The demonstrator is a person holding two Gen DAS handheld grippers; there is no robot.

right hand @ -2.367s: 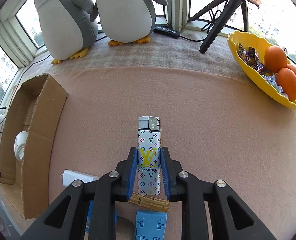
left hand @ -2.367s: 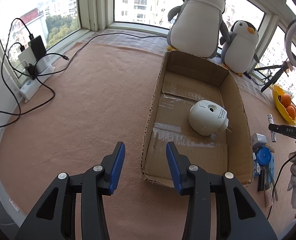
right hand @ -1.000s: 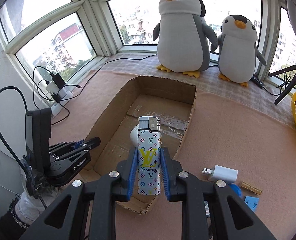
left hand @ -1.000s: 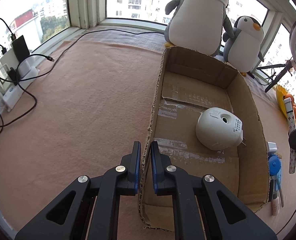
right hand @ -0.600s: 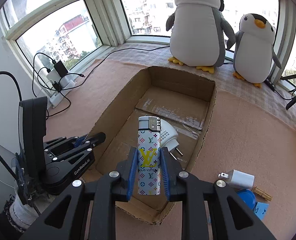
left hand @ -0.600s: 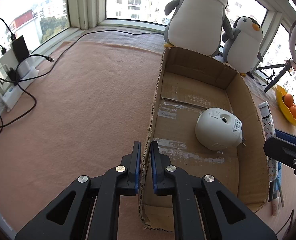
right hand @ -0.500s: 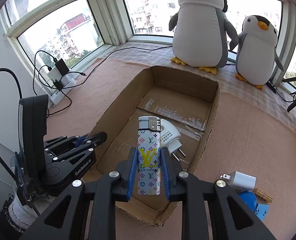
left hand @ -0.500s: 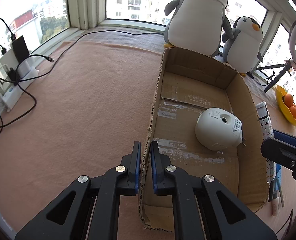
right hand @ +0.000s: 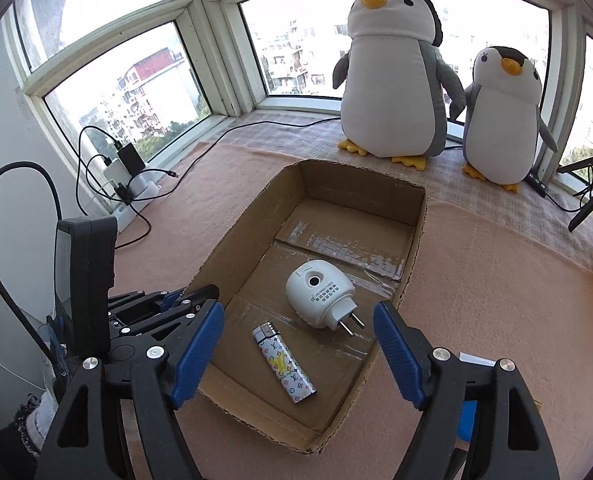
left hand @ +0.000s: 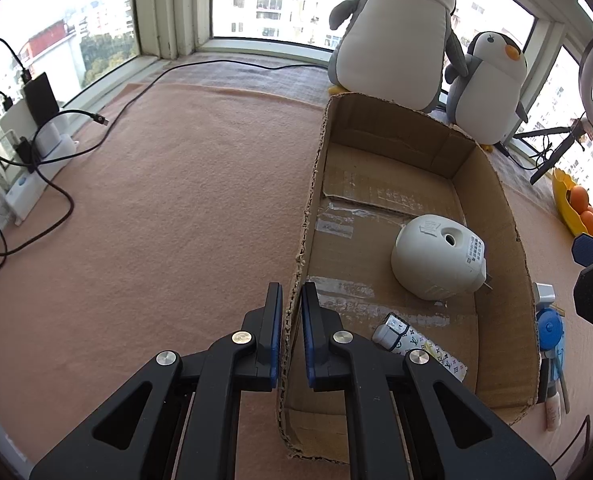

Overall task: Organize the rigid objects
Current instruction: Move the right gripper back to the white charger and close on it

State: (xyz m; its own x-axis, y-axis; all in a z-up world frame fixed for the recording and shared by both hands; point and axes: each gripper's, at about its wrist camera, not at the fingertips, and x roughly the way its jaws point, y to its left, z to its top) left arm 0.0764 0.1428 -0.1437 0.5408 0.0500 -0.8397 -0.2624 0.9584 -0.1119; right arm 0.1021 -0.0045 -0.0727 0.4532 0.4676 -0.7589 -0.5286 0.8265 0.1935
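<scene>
An open cardboard box [right hand: 410, 252] lies on the pink cloth; it also shows in the left wrist view [left hand: 508, 224]. A patterned white lighter [right hand: 283, 362] lies flat on the box floor, also seen in the left wrist view [left hand: 420, 346]. A white plug-in device [right hand: 321, 294] lies beside it, and it shows too in the left wrist view [left hand: 436, 258]. My left gripper [left hand: 291, 322] is shut on the box's left wall near the front corner. My right gripper [right hand: 298, 352] is open and empty above the box's front end.
Two plush penguins [right hand: 392, 76] stand behind the box. A power strip with cables [left hand: 28, 160] lies at the left. Small items, among them a blue disc [left hand: 549, 326], lie right of the box. A yellow bowl with oranges [left hand: 578, 208] and a tripod stand at the far right.
My right gripper has opened and let go of the lighter, which now lies on the box floor. My left gripper stays shut on the box wall.
</scene>
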